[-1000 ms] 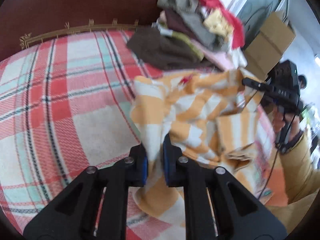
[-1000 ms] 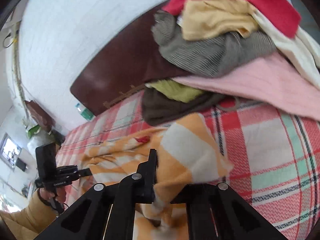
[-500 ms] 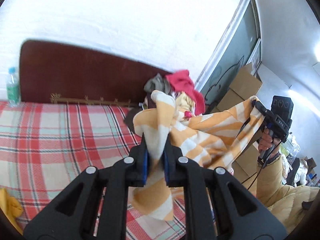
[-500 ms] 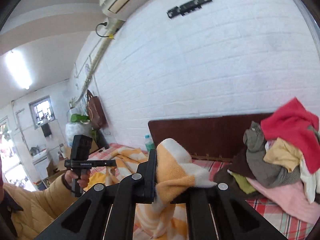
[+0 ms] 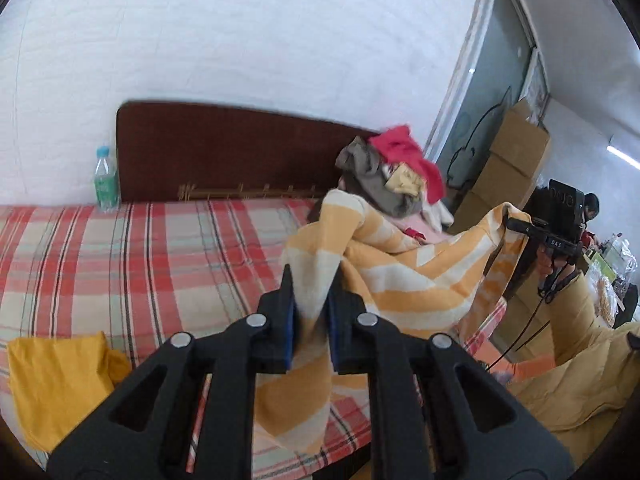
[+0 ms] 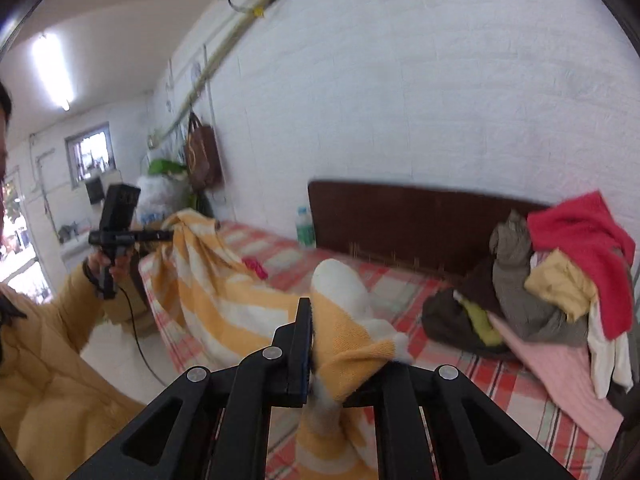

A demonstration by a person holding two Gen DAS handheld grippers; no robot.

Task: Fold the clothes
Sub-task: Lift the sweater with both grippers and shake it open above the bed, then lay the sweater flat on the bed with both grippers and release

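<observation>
Tongs status: the left tongs [image 5: 311,312] are pinched onto one edge of the orange-and-white striped garment [image 5: 404,284], with the cloth clamped between the blue pads [image 5: 289,332]. The right tongs [image 6: 340,356] are pinched onto another part of the same garment, which bunches over the fingers there; the right-hand pad is hidden by cloth.

Garment position: the striped garment is lifted off the bed [image 5: 132,264] and spans the gap between the two tongs, sagging in the middle. Its lower folds hang down in front of the plaid bedcover near the bed edge. In the left wrist view the far corner reaches the right tongs; a hand [image 5: 550,270] in a mustard-yellow sleeve [image 5: 576,320] holds that tool by its grip.

Surroundings:
- Pile of unfolded clothes [image 6: 560,280] lies on the bed by the dark brown headboard [image 6: 404,220], topped by a red item.
- Yellow cloth [image 5: 52,384] lies on the near left part of the bedcover, well apart from the pile.
- Plastic bottle [image 5: 106,180] stands upright beside the headboard end.
- Cardboard boxes [image 5: 508,168] are stacked beyond the pile.
</observation>
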